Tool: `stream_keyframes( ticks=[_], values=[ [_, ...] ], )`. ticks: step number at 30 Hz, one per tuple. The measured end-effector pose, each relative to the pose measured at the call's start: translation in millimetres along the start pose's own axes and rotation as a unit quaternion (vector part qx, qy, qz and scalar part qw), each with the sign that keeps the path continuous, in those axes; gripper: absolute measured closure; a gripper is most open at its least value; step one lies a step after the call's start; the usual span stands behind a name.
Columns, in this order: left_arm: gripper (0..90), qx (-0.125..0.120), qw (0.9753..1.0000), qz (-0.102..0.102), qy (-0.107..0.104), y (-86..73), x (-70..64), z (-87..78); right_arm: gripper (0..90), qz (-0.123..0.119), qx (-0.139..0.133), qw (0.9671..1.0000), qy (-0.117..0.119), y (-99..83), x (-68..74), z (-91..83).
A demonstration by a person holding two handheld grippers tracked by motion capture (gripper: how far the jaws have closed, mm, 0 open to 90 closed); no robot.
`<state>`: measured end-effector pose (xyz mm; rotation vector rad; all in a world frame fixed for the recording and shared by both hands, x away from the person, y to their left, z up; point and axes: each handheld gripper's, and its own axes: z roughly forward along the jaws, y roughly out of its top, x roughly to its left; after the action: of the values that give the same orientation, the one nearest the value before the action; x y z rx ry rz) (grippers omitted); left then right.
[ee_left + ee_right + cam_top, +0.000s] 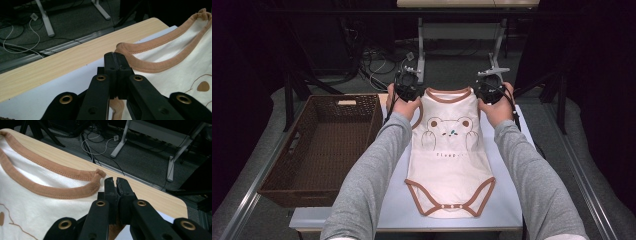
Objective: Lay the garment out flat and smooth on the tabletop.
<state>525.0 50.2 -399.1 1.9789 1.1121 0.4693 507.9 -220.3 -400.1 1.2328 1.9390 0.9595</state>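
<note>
The cream cotton baby bodysuit with brown trim and a bear print (449,160) lies flat on the white counter (507,200), snap end nearest the person. At its far shoulders, the left tool (408,90) and right tool (490,89) are each clamped shut on the brown trim. This looks like the grasp before lifting; next, I judge, both must rise together, perhaps toward the brown wicker basket (292,155) alongside.

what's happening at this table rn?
A person holds a claw in each hand and grips a cream baby bodysuit by its shoulders. The left claw is shut on the brown-trimmed left shoulder, the right claw on the right one. The bodysuit lies flat, face up, on the white table. A brown wicker basket sits to the left.
</note>
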Motion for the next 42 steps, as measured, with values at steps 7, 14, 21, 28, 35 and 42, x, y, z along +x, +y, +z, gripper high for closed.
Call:
stream_keyframes(
  ticks=[7,14,21,28,35,42],
  values=[
    [90.0,0.019,0.9998,0.000,0.006,-7.5,2.0,11.6,87.2,-0.018,0.013,0.9997,-0.008,-9.0,6.1,16.7],
    [90.0,0.027,0.9996,-0.002,0.004,-14.6,0.0,22.5,87.2,-0.016,0.024,0.9994,-0.016,-26.5,6.9,32.4],
    [90.0,0.034,0.9994,-0.003,0.008,-19.7,0.7,31.8,87.2,-0.015,0.033,0.9992,-0.016,-34.0,6.0,38.1],
    [90.0,0.039,0.9991,-0.012,0.011,-27.1,3.9,38.1,87.2,-0.015,0.038,0.9991,-0.011,-37.1,9.6,41.0],
    [90.0,0.048,0.9986,-0.016,0.016,-38.8,4.6,49.6,87.2,-0.018,0.047,0.9987,-0.012,-48.6,15.9,48.4],
    [89.9,0.046,0.9986,-0.018,0.021,-43.8,5.2,60.5,87.2,-0.022,0.046,0.9985,-0.021,-55.3,18.1,55.3]
  ],
)
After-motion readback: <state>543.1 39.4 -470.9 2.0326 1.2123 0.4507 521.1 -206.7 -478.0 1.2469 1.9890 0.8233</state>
